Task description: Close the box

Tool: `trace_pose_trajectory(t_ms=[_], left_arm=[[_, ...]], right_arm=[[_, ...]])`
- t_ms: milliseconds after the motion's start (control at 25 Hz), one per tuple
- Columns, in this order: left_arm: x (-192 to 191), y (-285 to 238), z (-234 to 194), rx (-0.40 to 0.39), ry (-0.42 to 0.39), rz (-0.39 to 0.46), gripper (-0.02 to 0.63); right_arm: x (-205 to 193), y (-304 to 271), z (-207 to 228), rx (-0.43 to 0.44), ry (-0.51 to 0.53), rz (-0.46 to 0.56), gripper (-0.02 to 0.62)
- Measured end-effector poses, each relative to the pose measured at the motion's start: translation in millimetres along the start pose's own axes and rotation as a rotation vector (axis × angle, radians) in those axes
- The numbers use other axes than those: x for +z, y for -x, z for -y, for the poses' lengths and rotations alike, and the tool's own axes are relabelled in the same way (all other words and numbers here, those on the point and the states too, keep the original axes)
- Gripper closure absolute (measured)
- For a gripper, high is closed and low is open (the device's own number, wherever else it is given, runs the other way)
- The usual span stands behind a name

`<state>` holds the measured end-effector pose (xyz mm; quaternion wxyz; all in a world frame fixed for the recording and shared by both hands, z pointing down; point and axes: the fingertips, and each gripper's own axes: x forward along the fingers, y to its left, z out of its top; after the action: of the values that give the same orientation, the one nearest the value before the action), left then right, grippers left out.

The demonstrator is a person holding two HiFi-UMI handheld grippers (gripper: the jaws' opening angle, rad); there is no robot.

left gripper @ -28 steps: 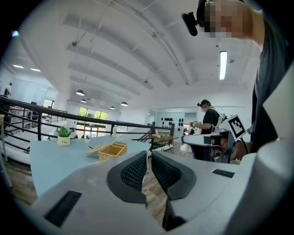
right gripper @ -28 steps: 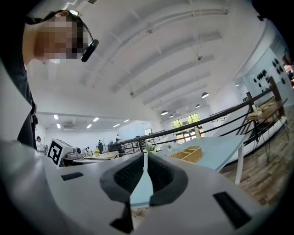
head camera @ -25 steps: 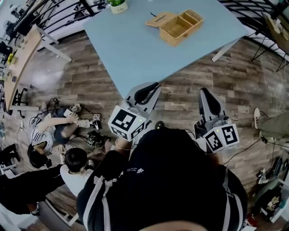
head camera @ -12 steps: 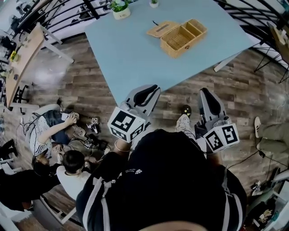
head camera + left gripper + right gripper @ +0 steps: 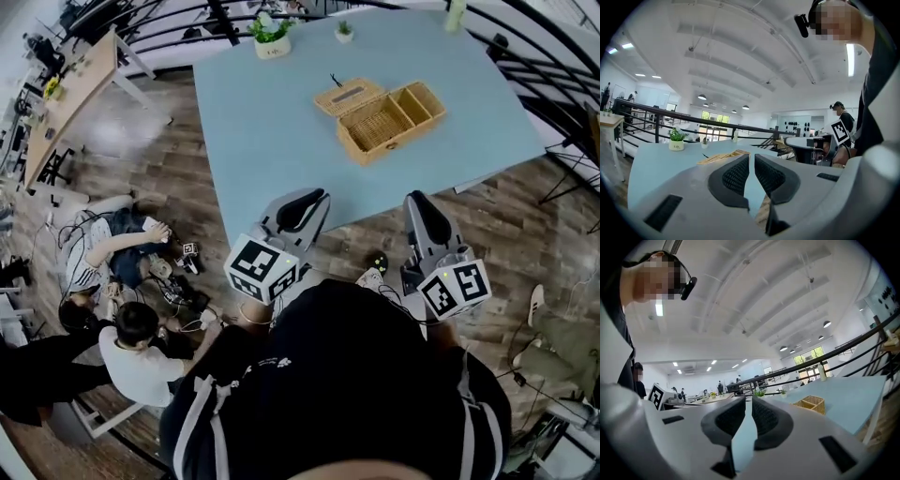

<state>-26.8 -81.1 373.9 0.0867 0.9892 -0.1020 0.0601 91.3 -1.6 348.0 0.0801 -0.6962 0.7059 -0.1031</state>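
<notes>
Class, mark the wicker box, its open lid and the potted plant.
wicker box [image 5: 378, 131]: head view, larger compartment.
open lid [image 5: 349, 97]: head view, panel centre.
potted plant [image 5: 274, 47]: head view, white pot.

We see even, bright light from ceiling lamps [image 5: 701, 97] and far windows [image 5: 712, 131]. In the head view a pale glare lies on the wooden floor [image 5: 122, 108], and the box [image 5: 380, 117] casts only a faint shadow on the table [image 5: 272, 141]. Both gripper views bend strongly toward their round black edges.
</notes>
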Motion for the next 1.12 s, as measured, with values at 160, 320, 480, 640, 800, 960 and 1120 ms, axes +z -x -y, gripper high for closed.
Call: trace_pose_trajectory(t_ms=[160,320,480,640,800,960,1120], left_arm=[[3.7,-28.1,-6.1,0.048,0.021,-0.012,0.580],[6.8,-54.6,-7.9,0.083,0.032,-0.029,0.580],[7.8,-77.7,-12.5,0.122,0.041,-0.041,0.578],[7.0,-97.8,-23.5,0.162,0.054,-0.051,0.578],[4.7,-114.9,-28.1,0.216,0.084,-0.058,0.578],[3.2,-129.0,-30.1,0.276,0.105,-0.043,0.578],[5.7,-136.1,-33.8,0.327,0.124,-0.022,0.577]], right_arm=[[8.1,-17.5,29.3,0.044,-0.008,-0.023,0.551],[15.8,-29.2,59.5,0.081,-0.019,-0.035,0.548],[17.4,-39.4,87.5,0.105,-0.033,-0.057,0.546],[20.1,-56.0,109.6,0.142,-0.033,-0.075,0.540],[26.1,-65.1,132.6,0.180,-0.028,-0.096,0.536],[29.1,-69.0,154.7,0.227,-0.006,-0.121,0.530],[33.4,-79.4,168.5,0.287,0.023,-0.144,0.523]])
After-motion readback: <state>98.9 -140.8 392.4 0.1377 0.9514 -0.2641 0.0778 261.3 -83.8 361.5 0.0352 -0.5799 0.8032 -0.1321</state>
